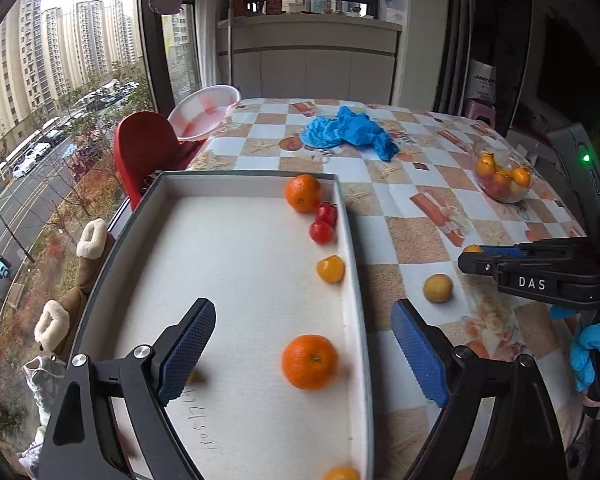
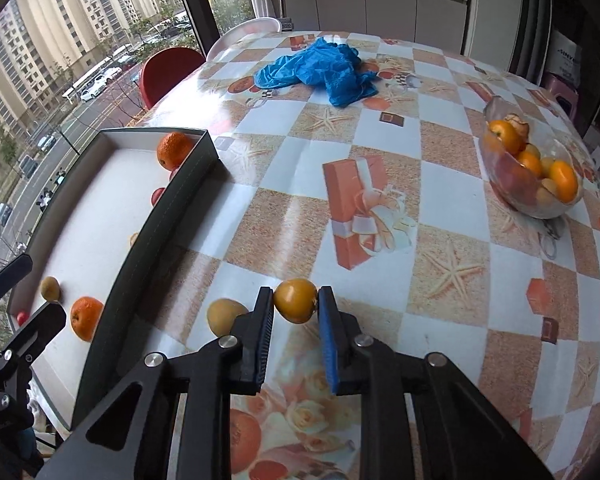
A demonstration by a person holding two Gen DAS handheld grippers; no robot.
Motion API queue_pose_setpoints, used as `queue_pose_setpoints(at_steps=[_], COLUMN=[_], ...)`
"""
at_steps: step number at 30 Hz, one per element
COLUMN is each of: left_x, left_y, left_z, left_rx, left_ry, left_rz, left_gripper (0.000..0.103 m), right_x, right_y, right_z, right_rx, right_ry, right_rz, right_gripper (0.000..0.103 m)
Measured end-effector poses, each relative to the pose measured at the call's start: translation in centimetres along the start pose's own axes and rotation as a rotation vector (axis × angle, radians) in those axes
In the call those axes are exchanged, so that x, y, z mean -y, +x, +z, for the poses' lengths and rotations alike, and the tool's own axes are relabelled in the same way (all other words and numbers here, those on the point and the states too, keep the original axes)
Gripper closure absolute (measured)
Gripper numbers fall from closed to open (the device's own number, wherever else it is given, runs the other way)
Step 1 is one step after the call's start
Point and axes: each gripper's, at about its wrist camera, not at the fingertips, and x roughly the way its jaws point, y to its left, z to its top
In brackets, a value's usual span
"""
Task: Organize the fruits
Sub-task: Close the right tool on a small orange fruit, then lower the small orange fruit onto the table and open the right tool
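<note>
Checkered tablecloth [image 2: 380,136] beside window [image 1: 60,80].

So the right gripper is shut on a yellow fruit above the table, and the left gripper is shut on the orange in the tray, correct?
Not quite. The left gripper is open over the tray; the orange lies loose between its fingers, as the left wrist view shows. The right gripper is indeed shut on the yellow fruit.

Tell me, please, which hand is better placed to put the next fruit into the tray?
Right. Its tool is already shut on a yellow fruit beside the tray, while the left tool hangs open and empty over the tray.
</note>
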Motion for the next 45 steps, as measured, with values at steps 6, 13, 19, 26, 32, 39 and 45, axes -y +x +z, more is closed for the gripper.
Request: queue_pose_setpoints(at_steps=[6,13,19,26,32,39,45], left_x=[7.2,12.3,13.3,12.9,12.5,12.5,12.5], left_y=[0.4,2.6,4.0,4.3,4.5,4.5,4.5], left_z=[-1.4,-3.7,-4.3,-4.8,-5.2,-5.2,-5.2], left_rx=[-0.056,-0.104,-0.13,-0.129,-0.115,-0.113,-0.113], left_ry=[0.078,0.111,0.127,0.115,0.093,0.092,0.092], left_rz=[-0.096,-0.077,-0.052,-0.055,-0.066,-0.066,-0.066], left_gripper=[0.013,0.013,0.013,0.005,0.0,0.0,0.0], right_x=[4.0,8.4,9.6,10.3,10.1,10.2,10.1], right_y=[-3.3,-5.5,-5.5,-4.8,-3.9,-3.9,-4.1], right_z=[-5.0,-11.2,-12.3,-11.9,-11.8,-12.0,-12.2], right_rx=[0.04,0.087,0.123,0.142,0.122,0.127,0.135], right_ry=[0.013,0.064,0.078,0.103,0.079,0.08,0.081], right_rz=[-0.087,-0.151,-0.166,-0.195,-0.189,-0.187,-0.189], right_gripper=[0.079,0.078,0.023,0.015,0.0,0.0,0.0])
